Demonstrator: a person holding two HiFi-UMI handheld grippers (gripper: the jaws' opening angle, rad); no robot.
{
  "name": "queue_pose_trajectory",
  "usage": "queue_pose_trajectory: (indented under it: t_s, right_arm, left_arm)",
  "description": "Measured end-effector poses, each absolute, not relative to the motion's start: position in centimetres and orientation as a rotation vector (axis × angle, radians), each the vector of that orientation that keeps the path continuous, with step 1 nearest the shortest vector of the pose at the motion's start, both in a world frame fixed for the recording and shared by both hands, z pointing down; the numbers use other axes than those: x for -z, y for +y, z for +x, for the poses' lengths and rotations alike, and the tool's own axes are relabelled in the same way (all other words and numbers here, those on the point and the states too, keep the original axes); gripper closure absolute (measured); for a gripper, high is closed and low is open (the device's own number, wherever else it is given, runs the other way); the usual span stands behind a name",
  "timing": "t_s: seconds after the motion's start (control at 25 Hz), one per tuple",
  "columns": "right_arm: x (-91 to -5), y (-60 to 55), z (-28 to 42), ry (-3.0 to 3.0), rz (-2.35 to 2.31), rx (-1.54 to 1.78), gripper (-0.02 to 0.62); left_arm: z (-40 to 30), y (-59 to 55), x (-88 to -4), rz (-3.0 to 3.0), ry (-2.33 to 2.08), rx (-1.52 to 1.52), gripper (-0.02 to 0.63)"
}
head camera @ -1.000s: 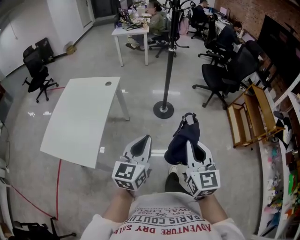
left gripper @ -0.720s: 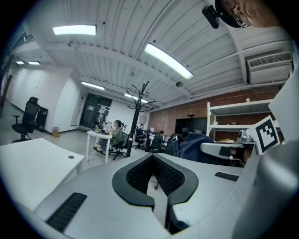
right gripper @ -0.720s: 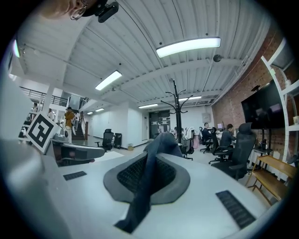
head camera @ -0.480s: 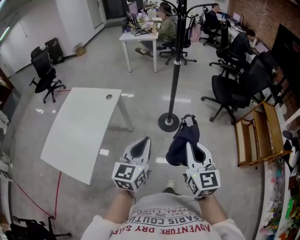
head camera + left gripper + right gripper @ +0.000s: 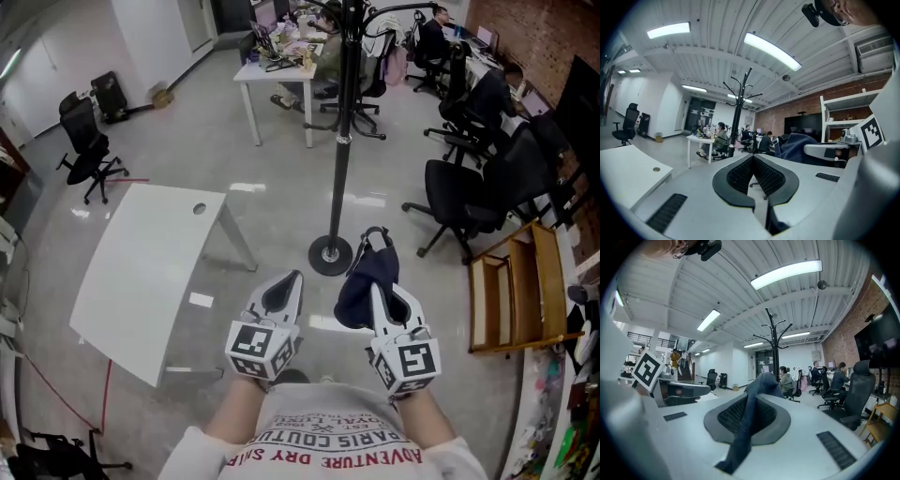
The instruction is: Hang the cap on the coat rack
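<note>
Within your right gripper (image 5: pixel 378 291), clamped on one fold, sits the dark cap (image 5: pixel 360 279): soft, light, likely to flop, so grip near its edge. Your left gripper (image 5: pixel 283 289) is closed, empty.

Navy cap (image 5: pixel 367 279) — black coat rack (image 5: pixel 342 141)

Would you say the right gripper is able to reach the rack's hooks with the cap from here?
Probably not yet. The right gripper, shut on the cap, is low by the person, while the rack stands ahead across the floor with its hooks high up. Nothing blocks the way.
</note>
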State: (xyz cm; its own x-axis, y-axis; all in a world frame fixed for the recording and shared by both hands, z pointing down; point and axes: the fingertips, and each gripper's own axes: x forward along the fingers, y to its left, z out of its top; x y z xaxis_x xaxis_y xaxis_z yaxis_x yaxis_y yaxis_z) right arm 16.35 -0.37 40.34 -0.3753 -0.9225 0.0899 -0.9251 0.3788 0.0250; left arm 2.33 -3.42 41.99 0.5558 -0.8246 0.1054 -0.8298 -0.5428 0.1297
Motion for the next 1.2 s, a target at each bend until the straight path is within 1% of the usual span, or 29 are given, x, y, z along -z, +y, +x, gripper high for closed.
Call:
queue_pose_trajectory:
  t_s: [0.24, 0.56, 0.76, 1.2]
  right_arm:
    - [-39.9, -6.4, 18.1, -2.530, 1.714, -0.048, 0.577]
    - [-37.7, -16.9, 17.1, -2.492, 1.778, 0.006, 0.577]
    - [-35.3, -23.1, 16.8, -2.468, 1.838, 0.089, 0.577]
    - [-28.6, -34.1, 13.5, -2.429, 1.887, 0.366, 0.577]
  left_arm:
    - [3.9, -9.2, -42.1, 2.618, -1.387, -0.063, 0.600]
    - [4.1, -21.5, -40.1, 2.687, -1.295, -0.029, 0.600]
    - [4.6, -28.3, -38.6, 2.741, -1.216, -0.005, 0.600]
    - [1.9, -39.8, -37.1, 2.809, -1.139, 0.033, 0.600]
